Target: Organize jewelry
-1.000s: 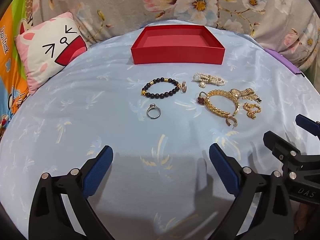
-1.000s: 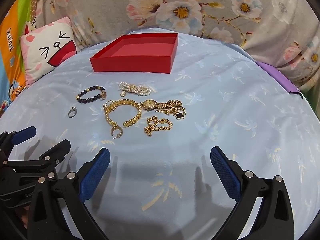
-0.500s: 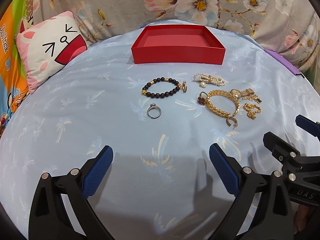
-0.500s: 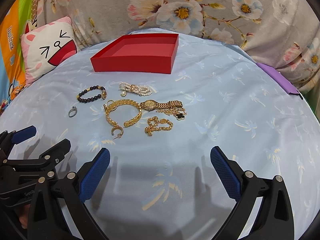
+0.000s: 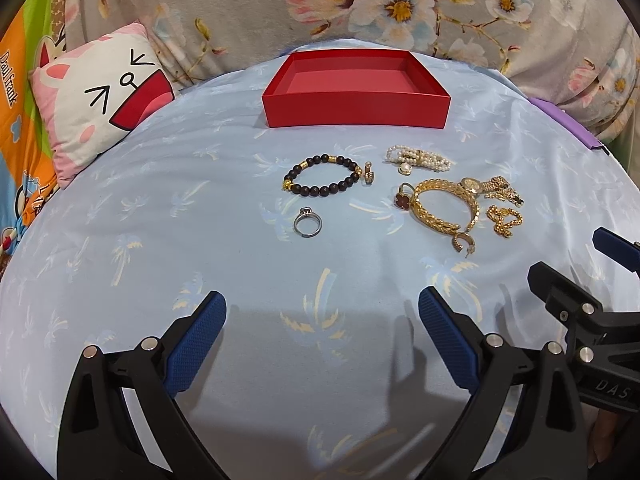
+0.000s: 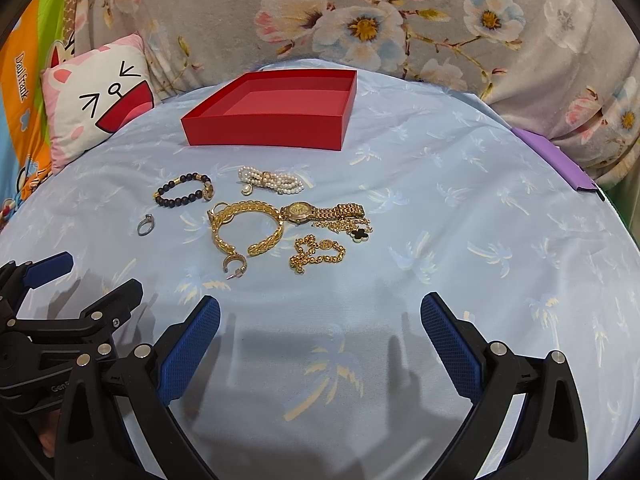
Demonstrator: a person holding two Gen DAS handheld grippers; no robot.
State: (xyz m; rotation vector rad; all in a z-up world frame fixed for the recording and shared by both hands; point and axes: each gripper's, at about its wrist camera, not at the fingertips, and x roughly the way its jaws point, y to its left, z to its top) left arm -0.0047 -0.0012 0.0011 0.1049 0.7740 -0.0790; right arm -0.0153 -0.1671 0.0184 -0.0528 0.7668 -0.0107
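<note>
Jewelry (image 5: 448, 204) lies beyond both hand-held grippers (image 5: 322, 320) (image 6: 320, 320), jaws apart, empty.

- Left gripper (image 5: 322, 322): jaws spread wide, nothing between them; blue pads (image 5: 196, 342) face inward from black fingers.
- Right gripper (image 6: 320, 324): jaws likewise spread wide and empty; blue pads (image 6: 450, 342) on black fingers.
- Both are held low, level with each other, side by side and apart.
- In the left view the right gripper shows at the right edge; in the right view the left gripper shows at the left edge.
</note>
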